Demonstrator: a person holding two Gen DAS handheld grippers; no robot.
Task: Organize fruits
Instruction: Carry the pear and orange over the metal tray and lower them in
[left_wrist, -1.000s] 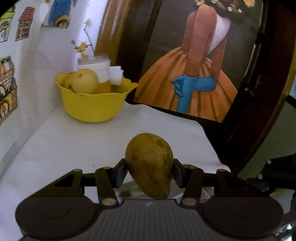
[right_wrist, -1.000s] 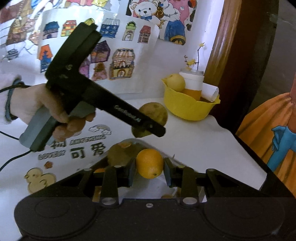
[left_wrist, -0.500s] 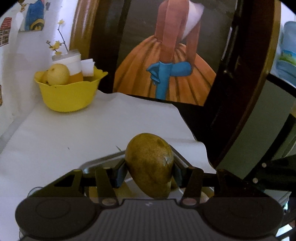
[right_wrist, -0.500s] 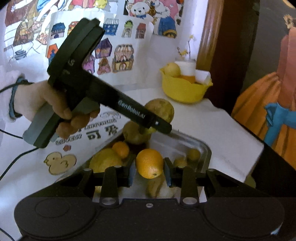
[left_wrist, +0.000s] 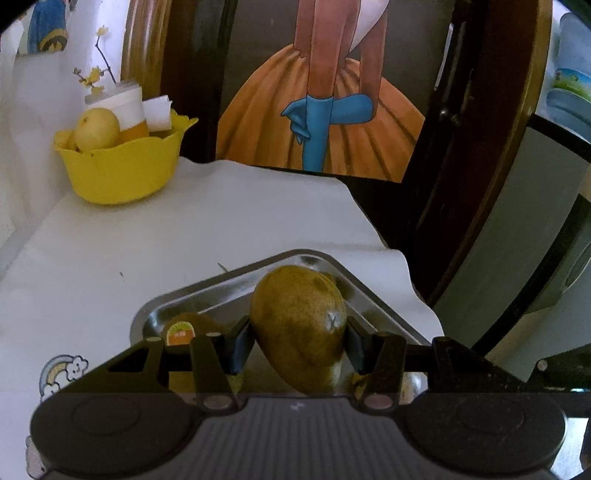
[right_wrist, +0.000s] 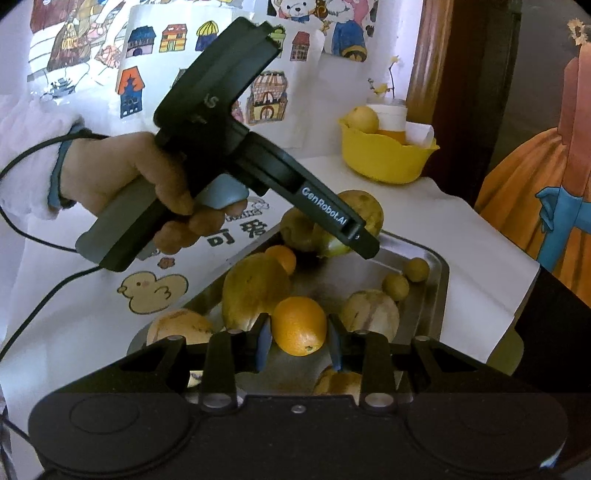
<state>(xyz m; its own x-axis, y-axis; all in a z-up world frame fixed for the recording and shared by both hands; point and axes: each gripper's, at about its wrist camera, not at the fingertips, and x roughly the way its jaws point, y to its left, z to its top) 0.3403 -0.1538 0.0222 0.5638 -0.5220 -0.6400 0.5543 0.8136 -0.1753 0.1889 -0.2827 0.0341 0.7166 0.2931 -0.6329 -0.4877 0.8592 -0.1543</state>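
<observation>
R claw (right_wrist: 299, 345) grips an orange (right_wrist: 299, 325) above the near end of the metal tray (right_wrist: 437, 291). L claw (left_wrist: 300, 341) grips a brown-green pear (left_wrist: 300, 328) over the tray's far corner. Tray holds approx. eight other fruits, incl. a small orange (right_wrist: 282, 258) and two small round yellow ones (right_wrist: 406, 277). Step in hand, as judged: deposit both. Lower each over a bare patch w/o knocking neighbours, then release low to stop rolling. Yellow bowl (left_wrist: 122, 170) stands well beyond on the table (left_wrist: 184, 229).
</observation>
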